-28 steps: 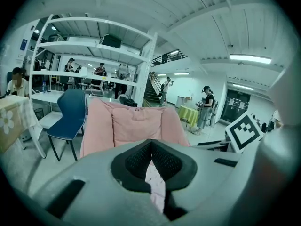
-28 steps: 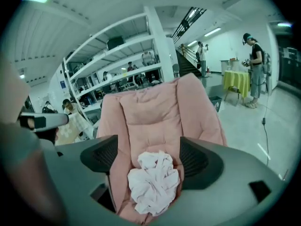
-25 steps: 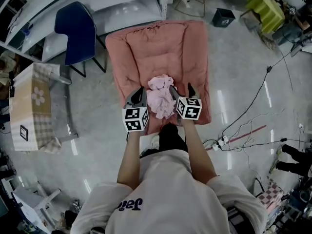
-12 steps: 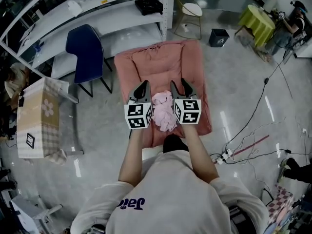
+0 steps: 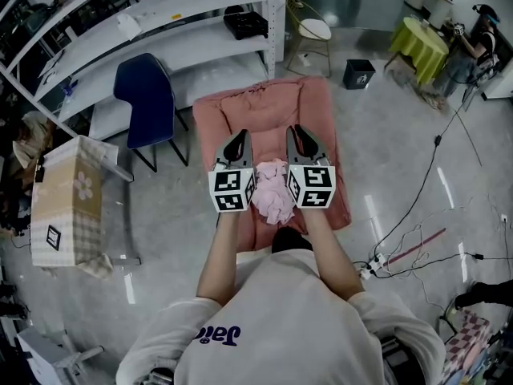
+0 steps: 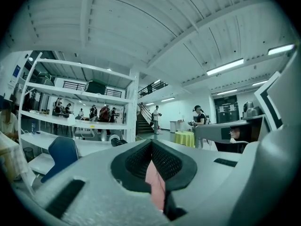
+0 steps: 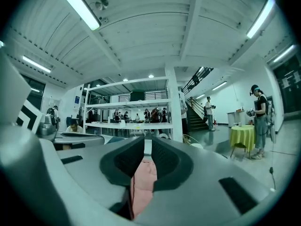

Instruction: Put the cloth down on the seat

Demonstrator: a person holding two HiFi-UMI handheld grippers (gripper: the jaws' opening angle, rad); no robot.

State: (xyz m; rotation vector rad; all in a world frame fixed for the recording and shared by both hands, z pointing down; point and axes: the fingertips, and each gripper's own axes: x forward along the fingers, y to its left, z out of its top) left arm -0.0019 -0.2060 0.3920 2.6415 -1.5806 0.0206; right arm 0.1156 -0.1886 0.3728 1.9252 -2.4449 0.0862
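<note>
The pink cloth (image 5: 274, 189) hangs bunched between my two grippers, over the front part of the pink cushioned seat (image 5: 260, 107). My left gripper (image 5: 239, 141) is shut on a fold of it; the cloth (image 6: 155, 185) shows pinched between its pads in the left gripper view. My right gripper (image 5: 300, 137) holds the other side, its jaws closing with the cloth (image 7: 142, 185) squeezed between the pads. Both grippers point up and away from the person, side by side. How far the cloth's lower end rests on the seat is hidden.
A blue chair (image 5: 148, 91) stands left of the seat, white shelving (image 5: 160, 14) behind it. A checked box (image 5: 68, 199) sits far left. A stool (image 5: 311, 34), black bin (image 5: 358, 72) and green-covered table (image 5: 417, 38) lie beyond. Cables (image 5: 409, 231) trail on the floor at right.
Both grippers have drawn back toward the seat's front edge with the cloth between them. The right jaws have come together on the cloth.
</note>
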